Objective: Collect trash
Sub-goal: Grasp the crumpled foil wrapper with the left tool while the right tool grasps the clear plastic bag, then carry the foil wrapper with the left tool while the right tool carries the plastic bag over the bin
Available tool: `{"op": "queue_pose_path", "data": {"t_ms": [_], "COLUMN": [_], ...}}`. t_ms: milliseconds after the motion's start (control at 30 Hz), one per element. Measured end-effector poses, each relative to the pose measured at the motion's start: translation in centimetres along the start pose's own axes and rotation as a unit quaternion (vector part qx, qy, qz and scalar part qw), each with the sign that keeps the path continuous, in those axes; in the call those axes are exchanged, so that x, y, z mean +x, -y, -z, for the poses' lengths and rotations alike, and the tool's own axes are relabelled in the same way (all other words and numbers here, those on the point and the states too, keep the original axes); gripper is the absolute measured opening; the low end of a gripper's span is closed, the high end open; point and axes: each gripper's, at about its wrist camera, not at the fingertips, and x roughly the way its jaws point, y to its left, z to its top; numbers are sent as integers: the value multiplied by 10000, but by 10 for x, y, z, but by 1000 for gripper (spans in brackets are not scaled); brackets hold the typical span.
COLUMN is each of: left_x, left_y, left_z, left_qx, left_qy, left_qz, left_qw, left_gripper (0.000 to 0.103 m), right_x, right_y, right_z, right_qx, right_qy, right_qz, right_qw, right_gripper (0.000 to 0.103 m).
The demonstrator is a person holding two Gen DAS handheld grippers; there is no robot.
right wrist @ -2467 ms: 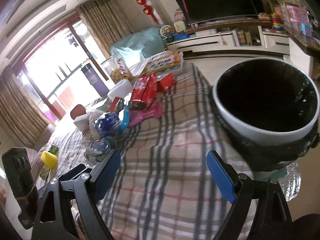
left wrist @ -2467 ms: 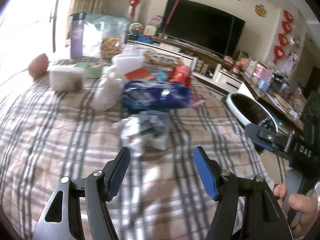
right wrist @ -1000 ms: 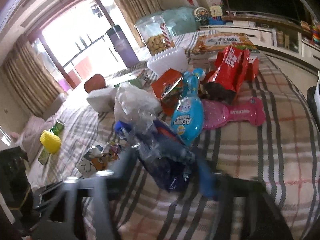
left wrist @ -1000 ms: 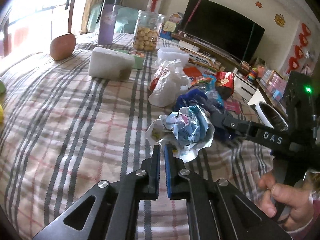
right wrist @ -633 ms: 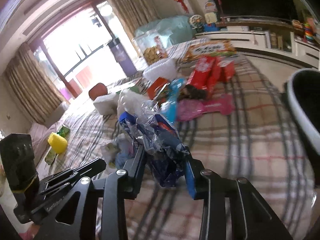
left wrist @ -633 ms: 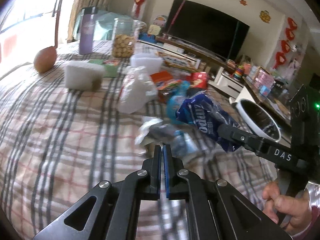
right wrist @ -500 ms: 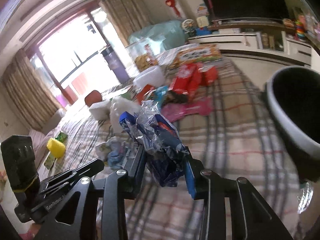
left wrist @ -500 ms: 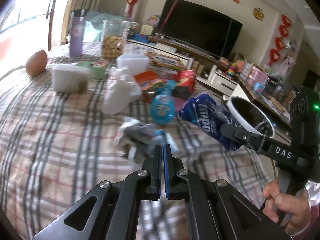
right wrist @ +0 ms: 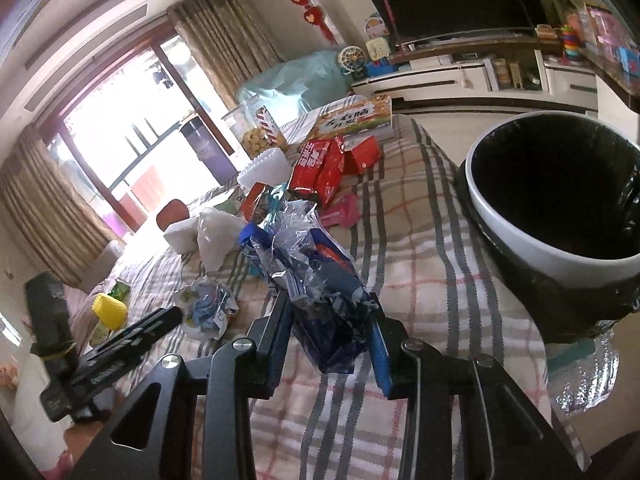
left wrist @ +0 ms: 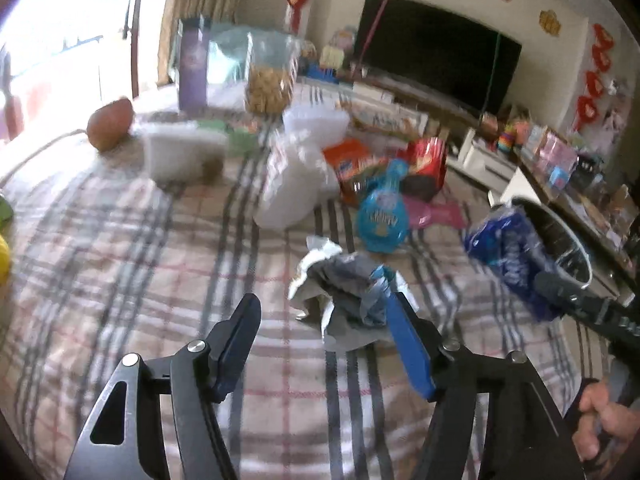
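My right gripper [right wrist: 330, 320] is shut on a crumpled blue plastic wrapper [right wrist: 316, 276] and holds it above the plaid tablecloth, left of the white trash bin [right wrist: 516, 232] with a black liner. The wrapper also shows in the left wrist view [left wrist: 512, 260], beside the bin [left wrist: 576, 256]. My left gripper [left wrist: 324, 332] is open and empty just above the cloth. A crumpled grey, white and blue wrapper [left wrist: 344, 296] lies just ahead, close to its right finger; it also shows in the right wrist view [right wrist: 208, 308].
Further back on the plaid tablecloth [left wrist: 120, 264] lie a white plastic bag [left wrist: 296, 184], a blue egg-shaped pack [left wrist: 382, 216], a pink wrapper [left wrist: 436, 216], red snack bags [right wrist: 320, 168], a cookie jar [left wrist: 270, 76], a purple bottle [left wrist: 192, 64] and a white foam block [left wrist: 180, 152].
My left gripper has gone from shut to open, near the crumpled wrapper. My right gripper has carried the blue wrapper rightward, nearer to the bin.
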Motion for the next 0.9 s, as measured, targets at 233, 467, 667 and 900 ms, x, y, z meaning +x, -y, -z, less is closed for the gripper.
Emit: {"op": "queue_pose_path", "data": {"t_ms": [233,467,667,900], "left_x": [23,18,15,24], "left_y": [14,29,57,93], "left_z": [-4,-3,-6,-17], "left_qx": [177,240,505,825], "left_qy": [-175,-117,-74,-88], "left_qz": [246,595,930,1262], "left_qw": [9994,9979,9944,9885], "left_gripper": [17,13,13,13], "right_x": [-1,-16,-34,-57], "right_y": [3,13,29,55], "right_z": [2,0,-2,-6], "right_qx": [55,111,186,318], "right_qy": [20,174,297,465], "right_qz": [30,97,263,550], "right_qw": [10000,9997,9990,9969], "right_gripper": [36,36,36,36]}}
